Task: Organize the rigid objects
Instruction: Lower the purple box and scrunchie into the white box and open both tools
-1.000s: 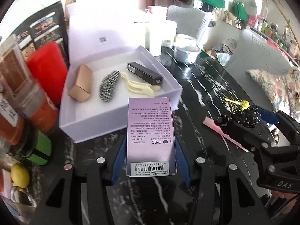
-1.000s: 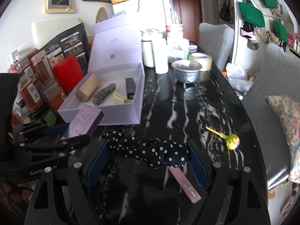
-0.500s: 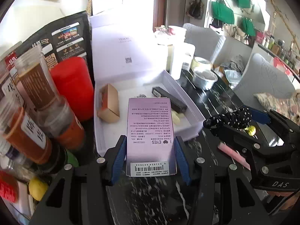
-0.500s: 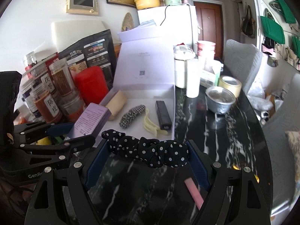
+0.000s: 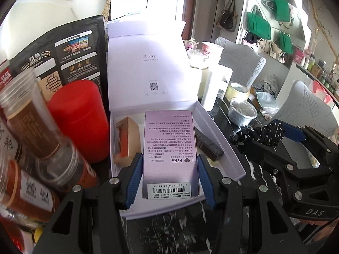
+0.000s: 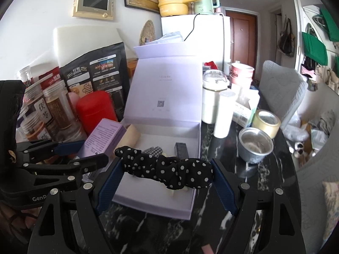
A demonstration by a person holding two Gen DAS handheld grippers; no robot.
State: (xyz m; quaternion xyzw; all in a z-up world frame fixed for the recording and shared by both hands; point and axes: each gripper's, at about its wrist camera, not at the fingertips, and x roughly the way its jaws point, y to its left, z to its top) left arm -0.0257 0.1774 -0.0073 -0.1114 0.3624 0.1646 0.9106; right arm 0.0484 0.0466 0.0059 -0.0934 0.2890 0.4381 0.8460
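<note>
A flat, glossy lilac carton (image 5: 170,152) printed with small text and a barcode is clamped between the blue ribbed pads of the left gripper (image 5: 169,182) and held above the open white gift box (image 5: 220,148). A soft, crumpled black polka-dot scrunchie (image 6: 167,170) is pinched by the right gripper (image 6: 165,182) over the same box's front edge. The box is set on a black, white-veined marble table (image 6: 264,182), beside a red canister (image 5: 80,118) and a metal bowl (image 6: 255,146).

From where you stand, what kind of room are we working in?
Most likely a lived-in home dining or kitchen area. A white fridge carries a yellow pot and a kettle, an upholstered chair sits at the black marble table, and green tote bags hang on the wall.
</note>
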